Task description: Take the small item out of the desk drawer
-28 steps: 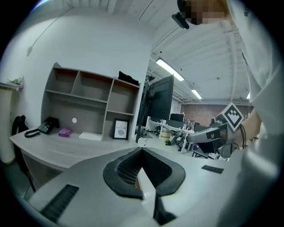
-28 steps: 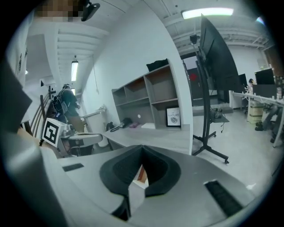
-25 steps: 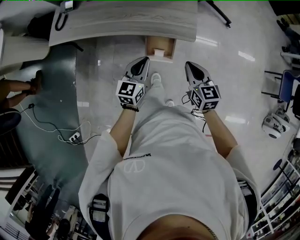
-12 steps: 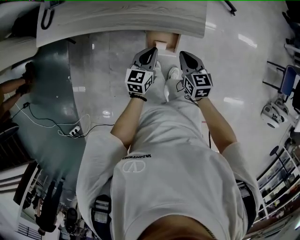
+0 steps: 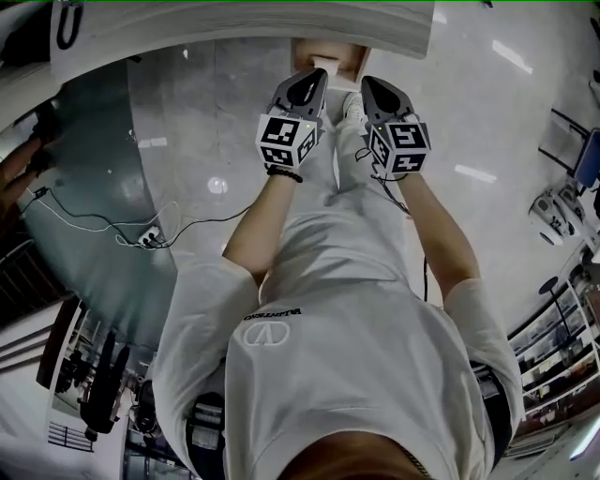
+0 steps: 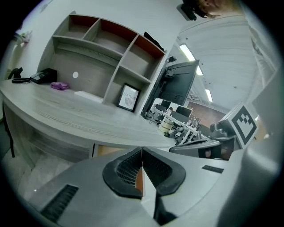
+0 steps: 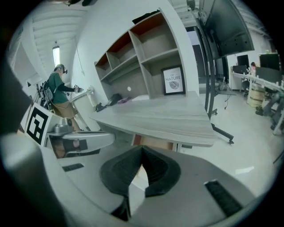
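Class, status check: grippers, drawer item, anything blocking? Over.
Left gripper shut, empty; right gripper shut, empty. Drawer pulled out under desk; item not visible. No obstruction seen.

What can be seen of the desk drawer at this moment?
The drawer is a light brown, wood-looking box pulled out from under the pale grey desk top. In the head view, the tips of the left tool and right tool overlap its front, hiding the contents; whether they touch it cannot be told.
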`<state>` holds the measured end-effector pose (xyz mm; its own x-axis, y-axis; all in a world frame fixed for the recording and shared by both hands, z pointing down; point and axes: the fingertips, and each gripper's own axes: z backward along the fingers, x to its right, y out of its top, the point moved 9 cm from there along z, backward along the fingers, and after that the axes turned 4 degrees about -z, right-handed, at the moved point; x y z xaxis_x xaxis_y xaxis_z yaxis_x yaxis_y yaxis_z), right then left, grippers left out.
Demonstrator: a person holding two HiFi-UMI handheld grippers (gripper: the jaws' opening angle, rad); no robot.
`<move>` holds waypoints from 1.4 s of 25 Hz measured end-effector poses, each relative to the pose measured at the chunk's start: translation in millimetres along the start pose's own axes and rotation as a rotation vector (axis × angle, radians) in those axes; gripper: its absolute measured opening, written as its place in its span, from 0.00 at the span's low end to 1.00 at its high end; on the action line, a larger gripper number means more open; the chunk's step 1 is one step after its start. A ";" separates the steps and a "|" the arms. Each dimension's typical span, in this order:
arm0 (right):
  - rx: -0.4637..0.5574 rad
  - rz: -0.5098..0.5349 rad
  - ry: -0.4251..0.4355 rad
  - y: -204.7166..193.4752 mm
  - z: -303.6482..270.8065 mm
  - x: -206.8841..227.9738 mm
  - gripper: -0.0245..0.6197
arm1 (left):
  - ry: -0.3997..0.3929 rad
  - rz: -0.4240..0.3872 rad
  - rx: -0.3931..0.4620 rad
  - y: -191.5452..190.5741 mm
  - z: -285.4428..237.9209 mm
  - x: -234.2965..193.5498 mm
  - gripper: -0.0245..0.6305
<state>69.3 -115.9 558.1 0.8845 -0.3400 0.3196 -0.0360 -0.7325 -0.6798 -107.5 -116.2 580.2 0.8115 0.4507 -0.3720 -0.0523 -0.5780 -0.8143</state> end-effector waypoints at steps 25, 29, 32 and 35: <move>-0.034 -0.088 -0.032 -85.2 -76.4 64.5 0.04 | 0.154 0.010 -0.192 -121.9 -86.0 -28.5 0.28; -0.032 -0.090 -0.024 -93.5 -80.6 69.3 0.04 | 0.171 0.022 -0.230 -134.3 -99.8 -31.0 0.50; -0.028 -0.099 -0.020 -96.5 -82.1 73.5 0.04 | 0.183 0.015 -0.256 -140.8 -109.4 -32.4 0.55; -0.030 -0.103 -0.016 -103.5 -85.9 75.8 0.04 | 0.209 -0.012 -0.287 -147.9 -116.9 -37.6 0.60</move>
<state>100.1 -116.5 709.4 0.8915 -0.2527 0.3761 0.0420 -0.7804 -0.6238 -62.2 -127.2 766.7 0.9142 0.3266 -0.2398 0.0994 -0.7545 -0.6487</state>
